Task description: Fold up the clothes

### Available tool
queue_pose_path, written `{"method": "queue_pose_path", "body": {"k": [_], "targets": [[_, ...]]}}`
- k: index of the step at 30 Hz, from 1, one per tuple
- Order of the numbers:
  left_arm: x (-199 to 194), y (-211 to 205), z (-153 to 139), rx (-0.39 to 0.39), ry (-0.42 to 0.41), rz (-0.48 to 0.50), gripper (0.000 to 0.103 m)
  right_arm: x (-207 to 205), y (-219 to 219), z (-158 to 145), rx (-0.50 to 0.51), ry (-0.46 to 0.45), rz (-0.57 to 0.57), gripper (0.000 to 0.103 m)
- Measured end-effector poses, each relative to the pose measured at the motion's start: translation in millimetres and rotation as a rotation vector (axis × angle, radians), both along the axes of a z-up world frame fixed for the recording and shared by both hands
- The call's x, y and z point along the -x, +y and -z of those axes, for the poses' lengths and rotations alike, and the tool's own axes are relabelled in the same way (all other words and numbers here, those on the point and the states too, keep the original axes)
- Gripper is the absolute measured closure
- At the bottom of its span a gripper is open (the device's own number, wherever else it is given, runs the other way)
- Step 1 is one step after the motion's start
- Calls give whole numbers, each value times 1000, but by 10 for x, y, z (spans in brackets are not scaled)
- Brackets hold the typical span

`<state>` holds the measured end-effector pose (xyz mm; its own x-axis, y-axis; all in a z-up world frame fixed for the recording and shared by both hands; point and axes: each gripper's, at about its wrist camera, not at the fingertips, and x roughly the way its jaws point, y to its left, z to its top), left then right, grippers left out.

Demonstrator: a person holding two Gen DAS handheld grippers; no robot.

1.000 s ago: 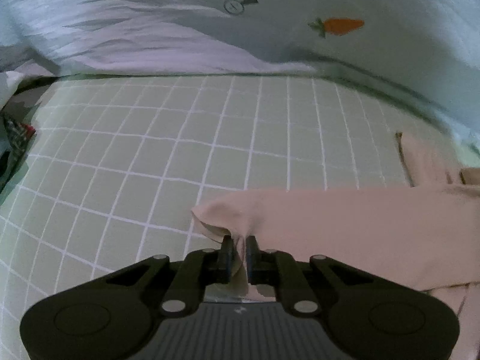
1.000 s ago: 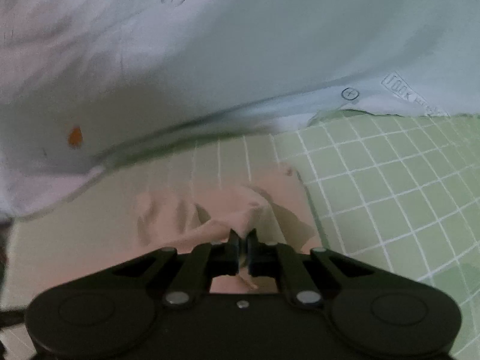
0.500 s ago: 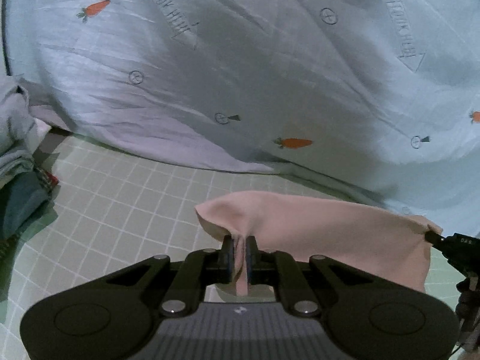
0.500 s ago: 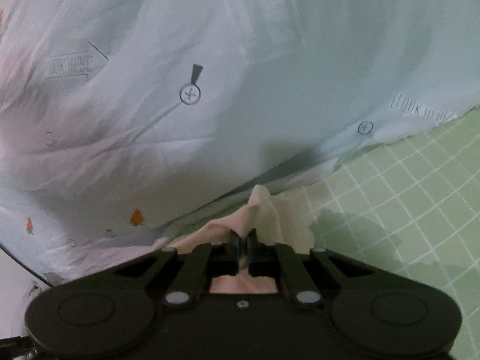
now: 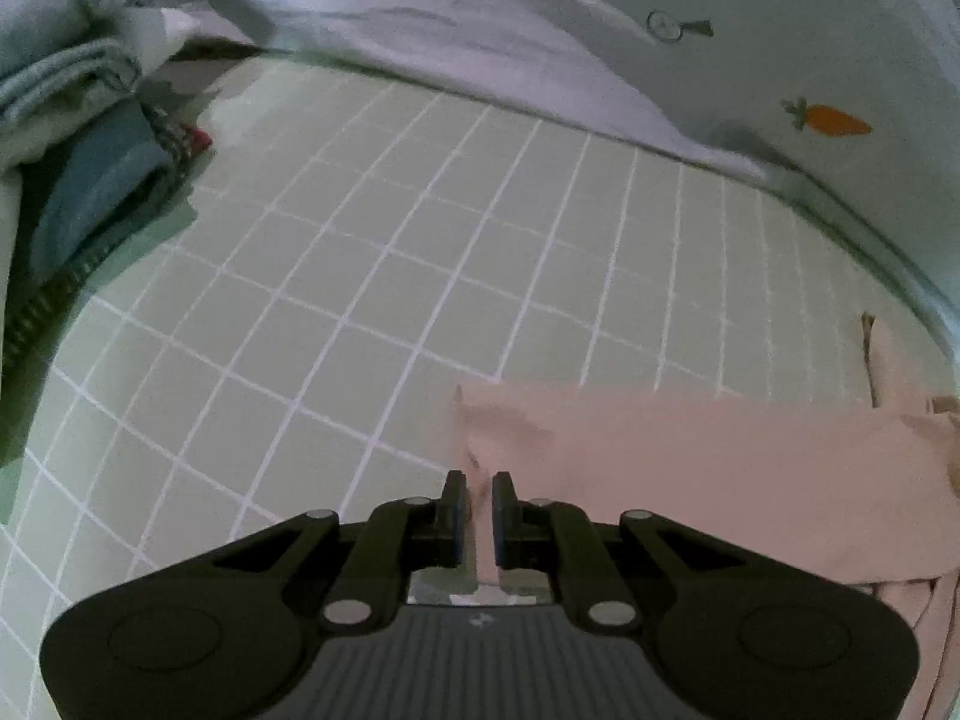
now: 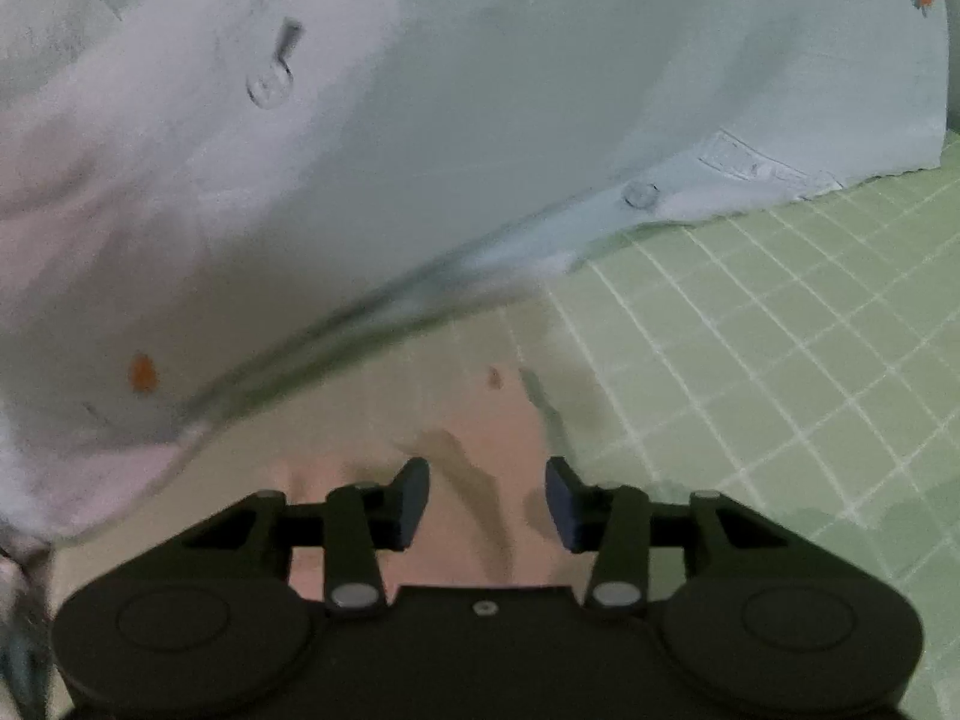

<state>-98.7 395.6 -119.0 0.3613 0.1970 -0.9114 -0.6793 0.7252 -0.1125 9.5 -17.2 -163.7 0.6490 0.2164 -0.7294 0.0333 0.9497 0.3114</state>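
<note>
A pale pink garment (image 5: 720, 480) lies flat on the green checked sheet (image 5: 360, 300), stretching to the right in the left wrist view. My left gripper (image 5: 478, 495) is nearly shut, still pinching the garment's left corner between its fingers. In the right wrist view the pink garment (image 6: 480, 450) lies under my right gripper (image 6: 487, 495), which is open, with nothing between its fingers. The garment's far edge lies close to the quilt's edge.
A pale blue quilt (image 5: 660, 30) with carrot prints is bunched along the far side; it also fills the upper right wrist view (image 6: 420, 120). A stack of folded clothes (image 5: 78, 144) sits at the left. The green checked sheet (image 6: 780, 360) extends right.
Both grippers came down from a raised position and laid the pink garment on the sheet. My right gripper opened and let go of it. My left stays pinched on its corner.
</note>
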Motion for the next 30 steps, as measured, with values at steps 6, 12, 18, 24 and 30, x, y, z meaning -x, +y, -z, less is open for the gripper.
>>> {"method": "queue_pose_path", "body": {"k": [6, 12, 18, 24, 30], "targets": [[18, -68, 50, -17, 9, -35, 20, 150, 62, 132, 63, 45, 21, 43], [-78, -187, 134, -88, 25, 1, 8, 425, 151, 220, 117, 84, 35, 5], [-102, -296, 89, -155, -21, 11, 43, 828, -16, 144, 63, 76, 99, 3], [-251, -476, -56, -84, -88, 76, 95, 1077, -147, 129, 112, 90, 125, 3], [-376, -1101, -483, -47, -244, 264, 95, 1414, -441, 25, 89, 72, 178, 3]]}}
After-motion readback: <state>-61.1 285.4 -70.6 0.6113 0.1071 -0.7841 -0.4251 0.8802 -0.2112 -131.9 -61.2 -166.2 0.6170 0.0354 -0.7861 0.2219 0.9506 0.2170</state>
